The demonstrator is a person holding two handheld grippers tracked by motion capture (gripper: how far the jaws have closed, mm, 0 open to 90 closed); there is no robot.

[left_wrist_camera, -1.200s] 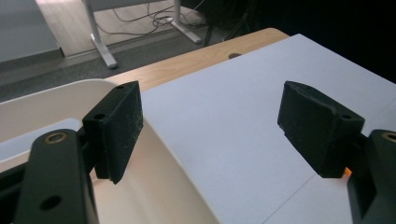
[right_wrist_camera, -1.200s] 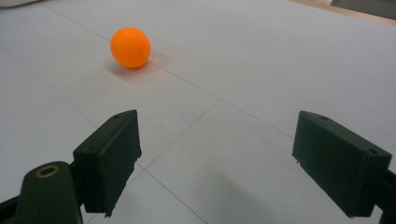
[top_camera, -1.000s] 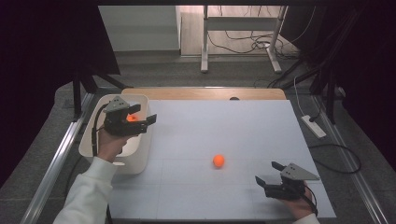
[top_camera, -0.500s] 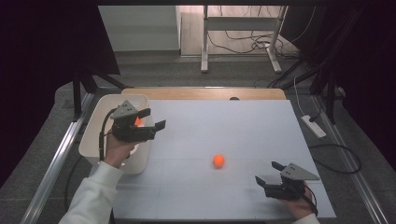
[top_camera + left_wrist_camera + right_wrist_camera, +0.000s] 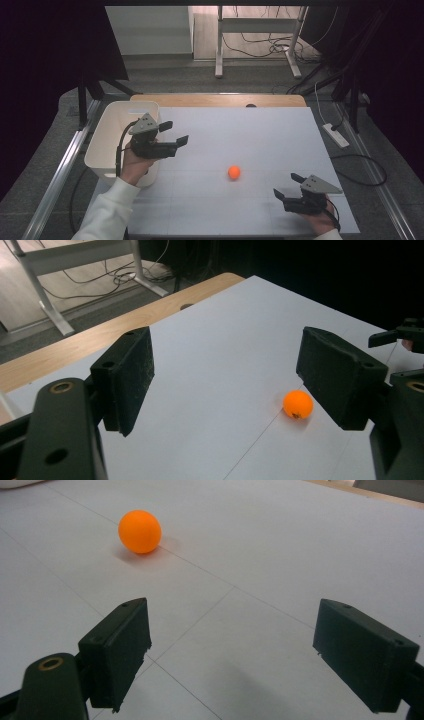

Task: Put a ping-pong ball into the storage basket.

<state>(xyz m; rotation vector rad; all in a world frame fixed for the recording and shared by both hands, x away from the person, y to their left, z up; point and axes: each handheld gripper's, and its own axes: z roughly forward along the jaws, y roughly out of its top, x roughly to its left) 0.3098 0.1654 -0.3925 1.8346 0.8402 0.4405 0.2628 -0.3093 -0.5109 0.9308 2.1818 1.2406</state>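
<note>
Orange ball, round, lies between spread claws.

Lab, dark curtains, floor cables

The ball lies on the surface, near the middle. My left tongs hang by the bin at the surface's left edge. My right tongs sit at the near right corner, the ball between both.

Orange ball; white bin; white table; black grippers.
</note>
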